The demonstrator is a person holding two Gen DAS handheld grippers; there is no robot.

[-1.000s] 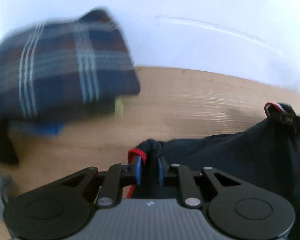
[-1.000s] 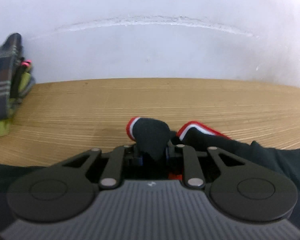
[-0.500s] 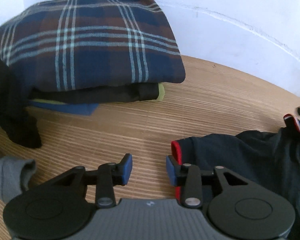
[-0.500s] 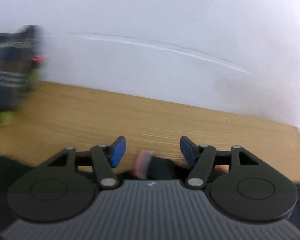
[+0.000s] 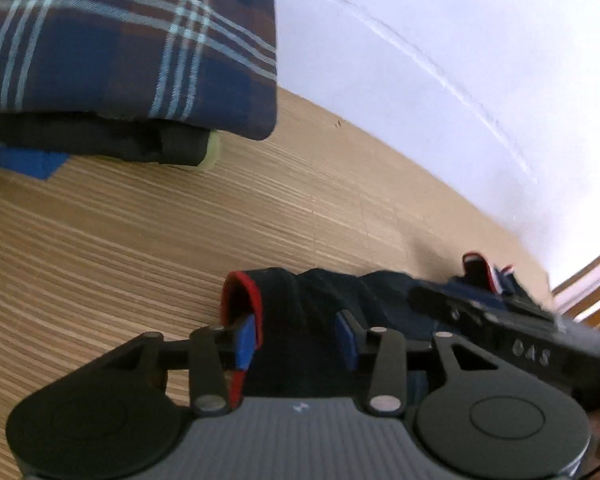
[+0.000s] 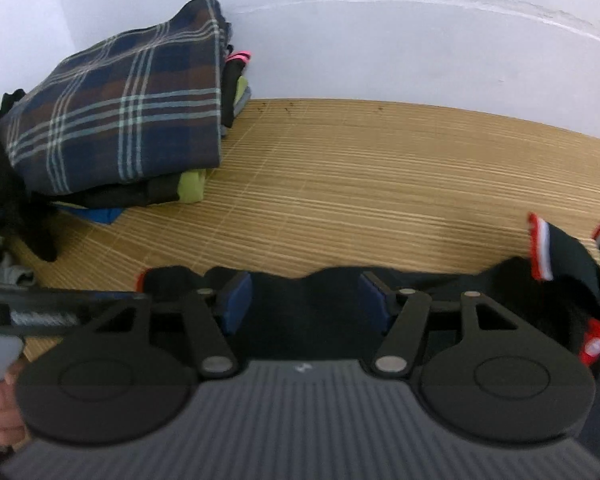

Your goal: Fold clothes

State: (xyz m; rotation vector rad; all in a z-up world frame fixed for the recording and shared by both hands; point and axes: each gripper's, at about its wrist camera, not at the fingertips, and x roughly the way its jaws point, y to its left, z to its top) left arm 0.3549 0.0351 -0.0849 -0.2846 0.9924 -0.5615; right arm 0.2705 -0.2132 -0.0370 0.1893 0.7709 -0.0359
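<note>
A dark navy garment with red-trimmed cuffs lies crumpled on the wooden table. My left gripper hovers low over one sleeve. Its jaws are opening, dark cloth lies between the blue pads without being pressed, and the red cuff curls by the left pad. In the right wrist view the same garment stretches across below my right gripper, whose jaws stand wide apart over the cloth. A red-and-white striped cuff sticks up at the right.
A pile of folded clothes topped by a blue-and-brown plaid shirt sits at the back left against the white wall. Black cloth and grey cloth lie at the far left. A hand shows at the lower left.
Both grippers held bunched sleeve ends a second ago and have let go, their jaws now apart. The right view has swung left, bringing the plaid pile into sight.
</note>
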